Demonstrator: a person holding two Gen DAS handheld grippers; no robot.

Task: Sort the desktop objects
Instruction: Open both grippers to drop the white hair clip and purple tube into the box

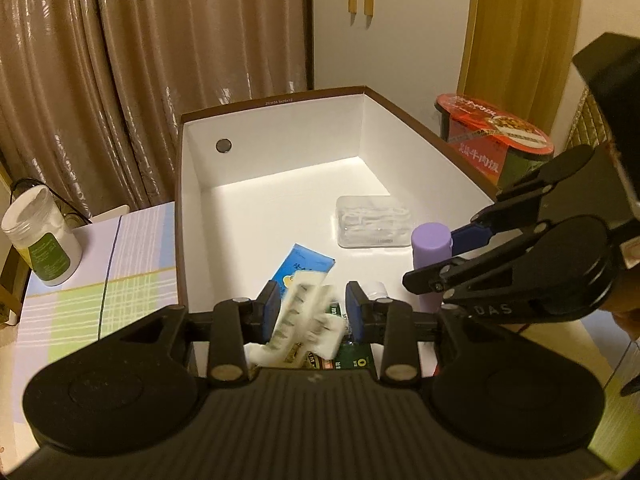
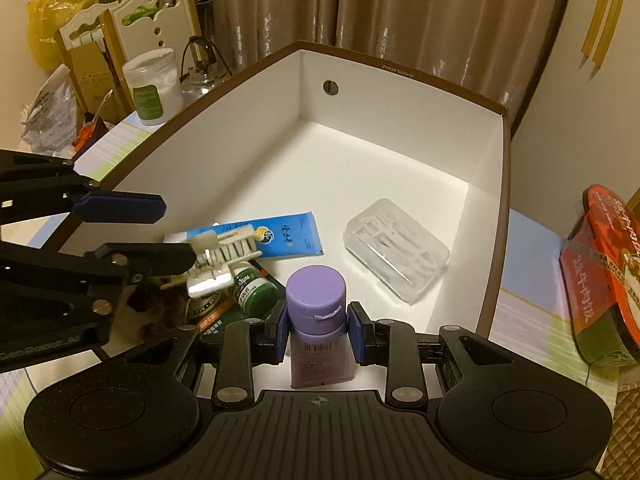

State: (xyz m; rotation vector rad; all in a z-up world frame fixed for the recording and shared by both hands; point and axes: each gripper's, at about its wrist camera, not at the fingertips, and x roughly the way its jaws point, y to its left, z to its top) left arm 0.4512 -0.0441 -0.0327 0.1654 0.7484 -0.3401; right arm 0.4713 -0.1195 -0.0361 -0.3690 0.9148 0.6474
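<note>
A white box with a brown rim [image 1: 276, 100] [image 2: 404, 70] stands on the table. Inside lie a clear plastic case [image 1: 374, 222] [image 2: 398, 250], a blue tube [image 1: 306, 266] [image 2: 276, 234] and a green bottle [image 2: 254, 290]. My left gripper [image 1: 314, 312] [image 2: 168, 226] is open over the box's near end, and a blurred white comb-like item [image 1: 306, 320] [image 2: 224, 254] sits loose between its pads. My right gripper [image 2: 316, 330] [image 1: 434, 254] is shut on a purple tube with a cap [image 2: 318, 312] [image 1: 430, 246], held upright over the box.
A white jar with a green label [image 1: 38, 236] [image 2: 154, 86] stands left of the box. A red instant-noodle bowl [image 1: 496, 140] [image 2: 604, 276] stands to its right. Checked tablecloth [image 1: 100, 276], curtains behind, chairs and bags at far left in the right wrist view.
</note>
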